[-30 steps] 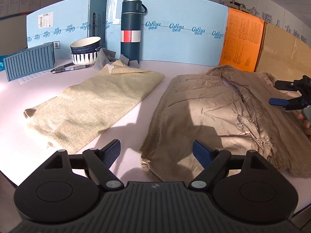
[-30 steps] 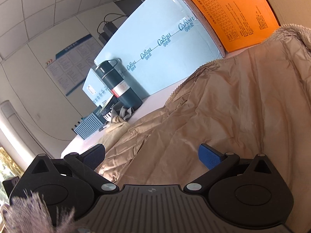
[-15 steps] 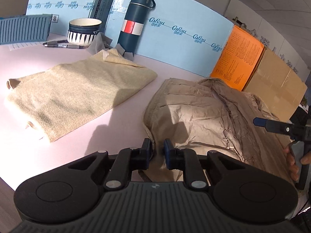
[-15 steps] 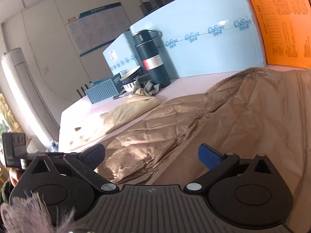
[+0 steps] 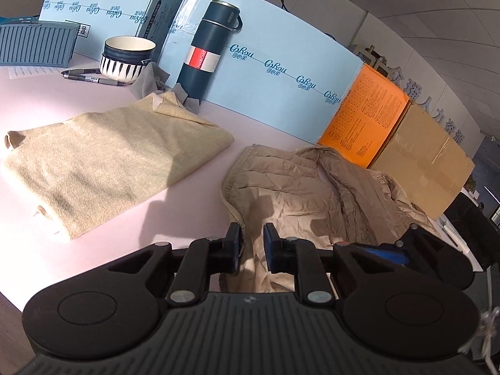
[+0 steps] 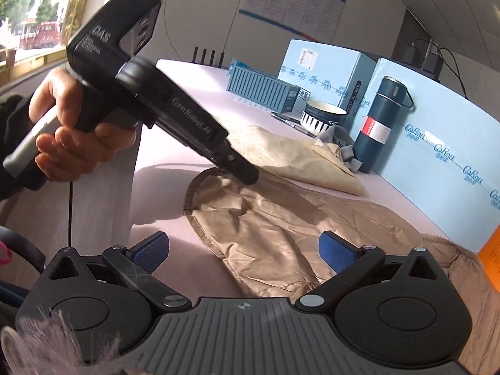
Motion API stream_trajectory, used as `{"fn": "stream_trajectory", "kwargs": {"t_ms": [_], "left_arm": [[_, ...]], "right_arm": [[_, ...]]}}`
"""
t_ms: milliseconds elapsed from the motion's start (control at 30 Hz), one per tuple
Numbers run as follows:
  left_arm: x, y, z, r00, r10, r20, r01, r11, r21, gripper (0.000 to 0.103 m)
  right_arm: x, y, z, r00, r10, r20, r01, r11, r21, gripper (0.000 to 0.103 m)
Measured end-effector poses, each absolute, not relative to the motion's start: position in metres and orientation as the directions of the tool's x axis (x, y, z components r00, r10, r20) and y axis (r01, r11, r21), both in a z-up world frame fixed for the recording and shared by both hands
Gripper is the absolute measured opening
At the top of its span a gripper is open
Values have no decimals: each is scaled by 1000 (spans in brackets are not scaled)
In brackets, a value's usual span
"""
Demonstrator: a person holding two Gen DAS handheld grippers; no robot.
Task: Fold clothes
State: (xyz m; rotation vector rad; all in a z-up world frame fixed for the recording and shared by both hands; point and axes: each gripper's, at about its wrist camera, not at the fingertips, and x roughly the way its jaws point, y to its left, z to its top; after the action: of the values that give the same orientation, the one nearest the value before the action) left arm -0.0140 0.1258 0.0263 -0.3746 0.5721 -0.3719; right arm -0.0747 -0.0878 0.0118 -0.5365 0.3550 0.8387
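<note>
A tan quilted jacket (image 5: 312, 193) lies crumpled on the pale pink table (image 5: 62, 87). My left gripper (image 5: 252, 243) is shut on the jacket's near left hem edge, with fabric pinched between the pads. In the right wrist view the left gripper (image 6: 240, 172) shows at that same edge of the jacket (image 6: 281, 225). My right gripper (image 6: 243, 250) is open and empty, its blue pads straddling the jacket's near corner just above the cloth. It also shows in the left wrist view (image 5: 406, 247).
A folded beige sweater (image 5: 103, 162) lies to the left. Behind stand a dark flask (image 5: 206, 53), a striped bowl (image 5: 128, 53), pens (image 5: 87, 76), a grey cloth (image 5: 153, 78), blue boxes (image 5: 281, 72), an orange box (image 5: 365, 115) and a cardboard box (image 5: 422, 162).
My left gripper closed on the jacket's hem half a second ago and still holds it. My right gripper swung round from the far side to the jacket's near corner, staying open.
</note>
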Motion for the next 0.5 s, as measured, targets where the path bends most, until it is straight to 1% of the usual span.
{"fn": "stream_trajectory", "kwargs": {"t_ms": [67,300,367,500], "left_arm": [[-15,125,31,777,-457,-432,245,852,-462,13],[-16,120,40,777,-478,-410,268,841,-471,13],[-16,119,40,775,-481,-410,262,835,-485,13],[-15,120,41,774,-487,-404,254,824,-507,13]], "right_arm": [[-73,-75,5,637,586,-501,-768,542,-341,103],[-49,-53,5,649,579,-494,-751,589,-297,103],[-41,-50,8,648,583,-491,-746,616,-254,103],[-32,-48,15,619,630,-468,-749,652,-113,101]]}}
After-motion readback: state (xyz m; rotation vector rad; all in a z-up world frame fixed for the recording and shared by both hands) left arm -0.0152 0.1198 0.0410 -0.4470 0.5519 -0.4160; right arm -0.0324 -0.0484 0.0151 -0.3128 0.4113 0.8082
